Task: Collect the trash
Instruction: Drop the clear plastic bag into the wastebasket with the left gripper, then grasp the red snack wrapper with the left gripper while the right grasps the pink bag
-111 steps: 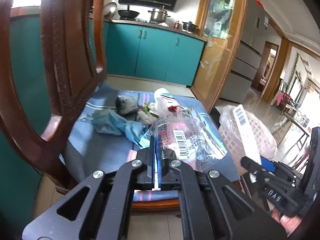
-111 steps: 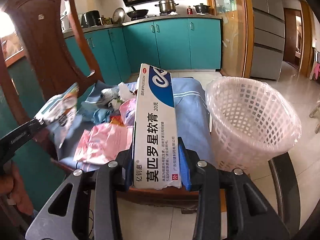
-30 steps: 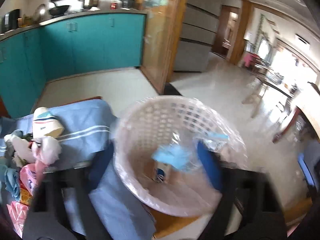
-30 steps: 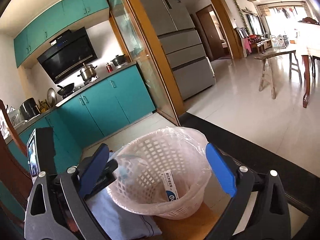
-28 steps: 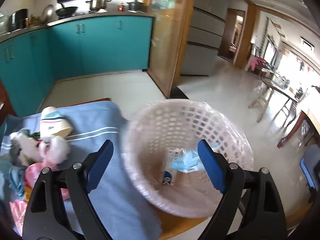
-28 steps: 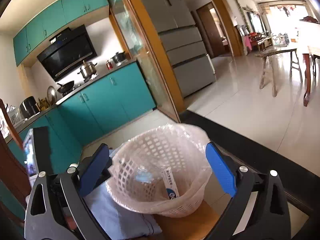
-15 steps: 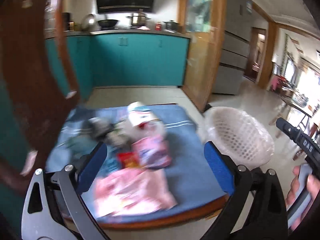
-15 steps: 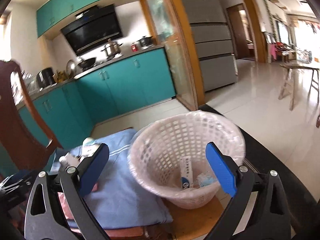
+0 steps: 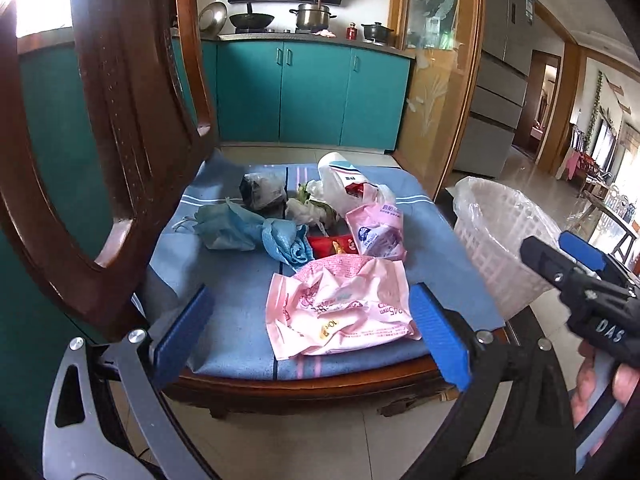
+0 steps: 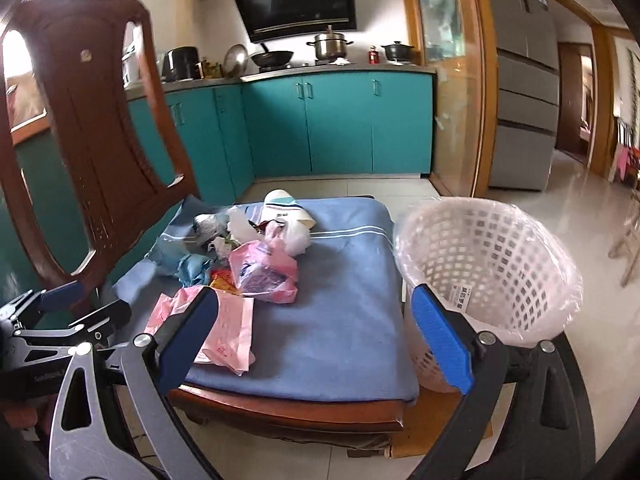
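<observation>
Trash lies on a blue chair cushion: a flat pink wrapper at the front, a pink pouch, a red packet, blue crumpled plastic, a dark wad and a white cup. A lined white mesh basket stands right of the chair. My left gripper is open and empty, with the pink wrapper between its fingers' line. My right gripper is open and empty, in front of the cushion; the pile lies left of it.
The brown wooden chair back rises at the left. Teal kitchen cabinets stand behind, with a fridge at the right. The floor is pale tile. The basket also shows in the left wrist view.
Both grippers released their items into the basket and opened. They have since swung left from over the basket and now face the chair cushion and its trash.
</observation>
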Demonstrator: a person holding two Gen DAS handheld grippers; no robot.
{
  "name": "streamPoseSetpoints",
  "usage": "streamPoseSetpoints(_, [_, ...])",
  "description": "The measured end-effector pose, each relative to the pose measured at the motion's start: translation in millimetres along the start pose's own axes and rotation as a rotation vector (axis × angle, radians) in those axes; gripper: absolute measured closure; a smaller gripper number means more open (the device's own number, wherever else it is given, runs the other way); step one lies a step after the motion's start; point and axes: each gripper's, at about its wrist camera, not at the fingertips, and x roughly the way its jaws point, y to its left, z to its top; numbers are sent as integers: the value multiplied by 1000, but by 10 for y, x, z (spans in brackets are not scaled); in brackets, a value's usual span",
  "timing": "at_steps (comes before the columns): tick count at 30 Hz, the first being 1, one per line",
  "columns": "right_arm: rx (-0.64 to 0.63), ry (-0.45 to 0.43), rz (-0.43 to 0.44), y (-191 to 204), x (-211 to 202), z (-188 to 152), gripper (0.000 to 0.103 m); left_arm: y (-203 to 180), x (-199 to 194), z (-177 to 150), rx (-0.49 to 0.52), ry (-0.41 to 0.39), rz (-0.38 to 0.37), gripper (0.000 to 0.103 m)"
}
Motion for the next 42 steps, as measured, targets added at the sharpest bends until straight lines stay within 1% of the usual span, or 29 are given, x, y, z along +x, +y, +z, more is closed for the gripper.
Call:
streamPoseSetpoints(12, [21,18,-4,-52,50,-19,8,55,-8,7,-29,12,-6,5])
streamPoseSetpoints(27, [26,17,-5,-70,33,-17,8,-34,91,4,-6,33,-1,5])
streamPoseSetpoints(31, [32,18,2,-84,21,-13,8,-3,187,102,-33,62,-46,6])
streamPoseSetpoints(34, [29,19,6,-79,17,-12,8,-5,303,242,-40,88,-66,13])
streamPoseSetpoints(36, [28,21,6,-83,26,-10,8,-21,455,357,-44,125,-95,27])
streamPoseSetpoints(37, [30,24,6,-88,36,-12,8,-22,535,399,-48,144,-100,29])
streamPoseSetpoints(39, [33,32,5,-106,55,-16,8,-37,744,490,-59,200,-111,39])
streamPoseSetpoints(41, [35,40,5,-124,71,-20,8,-13,1012,570,-96,270,-136,41])
streamPoseSetpoints(42, [35,43,5,-133,78,-22,8,4,1139,590,-118,305,-152,44])
